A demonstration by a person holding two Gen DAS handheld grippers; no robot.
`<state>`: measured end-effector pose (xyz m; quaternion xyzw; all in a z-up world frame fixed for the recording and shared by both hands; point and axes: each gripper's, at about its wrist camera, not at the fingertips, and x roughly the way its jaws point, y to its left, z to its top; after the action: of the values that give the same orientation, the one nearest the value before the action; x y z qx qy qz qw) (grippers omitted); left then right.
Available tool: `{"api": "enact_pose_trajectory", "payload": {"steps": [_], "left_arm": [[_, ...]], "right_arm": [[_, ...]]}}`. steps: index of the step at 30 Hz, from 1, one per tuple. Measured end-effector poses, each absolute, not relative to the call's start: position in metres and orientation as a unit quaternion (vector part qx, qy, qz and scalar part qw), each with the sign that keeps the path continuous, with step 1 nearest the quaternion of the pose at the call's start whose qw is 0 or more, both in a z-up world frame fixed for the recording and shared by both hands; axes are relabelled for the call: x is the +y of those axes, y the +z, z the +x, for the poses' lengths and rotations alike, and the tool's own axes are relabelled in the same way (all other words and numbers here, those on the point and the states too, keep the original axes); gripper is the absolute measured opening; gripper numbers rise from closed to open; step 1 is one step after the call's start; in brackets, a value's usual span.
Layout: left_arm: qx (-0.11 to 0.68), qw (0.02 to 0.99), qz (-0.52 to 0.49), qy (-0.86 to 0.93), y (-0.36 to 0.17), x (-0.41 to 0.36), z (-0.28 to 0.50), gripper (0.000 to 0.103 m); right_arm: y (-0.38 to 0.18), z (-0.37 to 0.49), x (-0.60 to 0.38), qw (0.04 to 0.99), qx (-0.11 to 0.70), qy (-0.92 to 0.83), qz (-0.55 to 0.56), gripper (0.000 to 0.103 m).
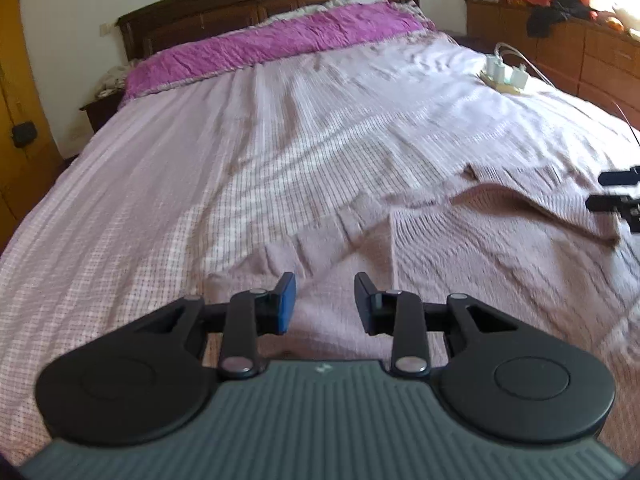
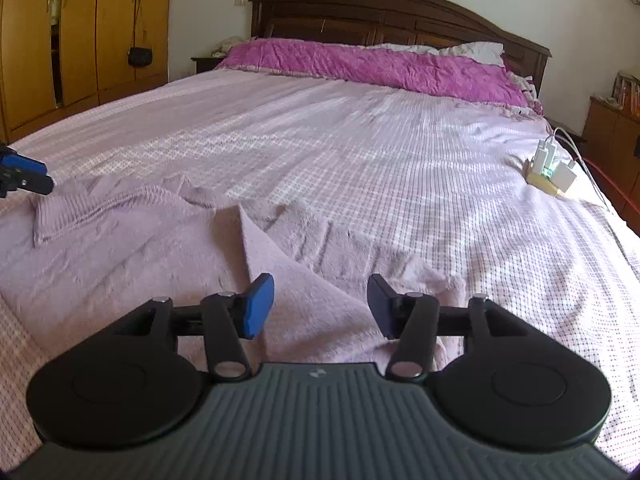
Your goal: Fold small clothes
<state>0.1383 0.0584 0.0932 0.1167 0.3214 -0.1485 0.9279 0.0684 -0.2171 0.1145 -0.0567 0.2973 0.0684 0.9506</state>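
Observation:
A pale mauve knit garment [image 1: 500,248] lies flat on the bed, with a fold across it and a sleeve stretched to the side. In the left wrist view my left gripper [image 1: 325,284] stands open over the checked bedspread at the garment's edge, with nothing between its blue pads. My right gripper [image 1: 596,191] shows at the right edge, over the garment's far corner. In the right wrist view the right gripper [image 2: 320,284] hangs open above the garment [image 2: 140,248], its pads clear of the cloth. The left gripper [image 2: 47,177] shows at the left edge, next to the sleeve.
The checked pink bedspread [image 2: 380,168] covers a wide bed with a magenta pillow [image 2: 380,66] and a dark wooden headboard [image 2: 400,12]. A power strip with white chargers [image 2: 552,174] and cables lies at the bed's right side. Wooden wardrobes [image 2: 80,32] stand left, a dresser [image 1: 560,48] right.

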Motion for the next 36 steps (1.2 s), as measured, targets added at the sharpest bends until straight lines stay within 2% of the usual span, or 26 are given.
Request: {"api": "enact_pose_trajectory", "payload": {"steps": [4,6,16,24,26,27,29,30,32,33,35,36], "left_arm": [[0.325,0.918,0.159,-0.165,0.087,0.052,0.126,0.037],[0.326,0.913,0.171,-0.175,0.083,0.050,0.120,0.052],[0.354,0.892,0.199,-0.201,0.057,0.038,0.116,0.053],[0.329,0.905,0.200,-0.183,0.049,0.035,0.120,0.055],[0.321,0.910,0.195,-0.173,0.048,0.035,0.120,0.052],[0.319,0.912,0.191,-0.171,0.048,0.036,0.121,0.039],[0.316,0.916,0.185,-0.165,0.049,0.038,0.122,0.022],[0.313,0.918,0.184,-0.158,0.050,0.038,0.123,0.016],[0.309,0.923,0.175,-0.147,0.052,0.042,0.124,0.014],[0.308,0.925,0.168,-0.146,0.053,0.043,0.125,0.014],[0.302,0.931,0.156,-0.136,0.056,0.047,0.128,0.013],[0.298,0.933,0.154,-0.130,0.058,0.047,0.129,0.013]], "right_arm": [[0.108,0.065,-0.218,0.947,0.306,0.073,-0.065,0.060],[0.105,0.064,-0.216,0.945,0.307,0.079,-0.075,0.060],[0.088,0.072,-0.196,0.933,0.323,0.100,-0.123,0.060],[0.090,0.052,-0.199,0.935,0.317,0.087,-0.133,0.060],[0.087,0.051,-0.203,0.935,0.318,0.080,-0.133,0.060],[0.085,0.051,-0.205,0.936,0.318,0.078,-0.128,0.060],[0.084,0.054,-0.209,0.937,0.321,0.074,-0.112,0.058],[0.083,0.055,-0.210,0.939,0.321,0.069,-0.107,0.054],[0.082,0.056,-0.212,0.940,0.320,0.059,-0.100,0.044],[0.081,0.057,-0.213,0.941,0.318,0.052,-0.099,0.033],[0.081,0.057,-0.212,0.943,0.315,0.041,-0.102,0.019],[0.083,0.058,-0.214,0.944,0.311,0.037,-0.101,0.016]]}}
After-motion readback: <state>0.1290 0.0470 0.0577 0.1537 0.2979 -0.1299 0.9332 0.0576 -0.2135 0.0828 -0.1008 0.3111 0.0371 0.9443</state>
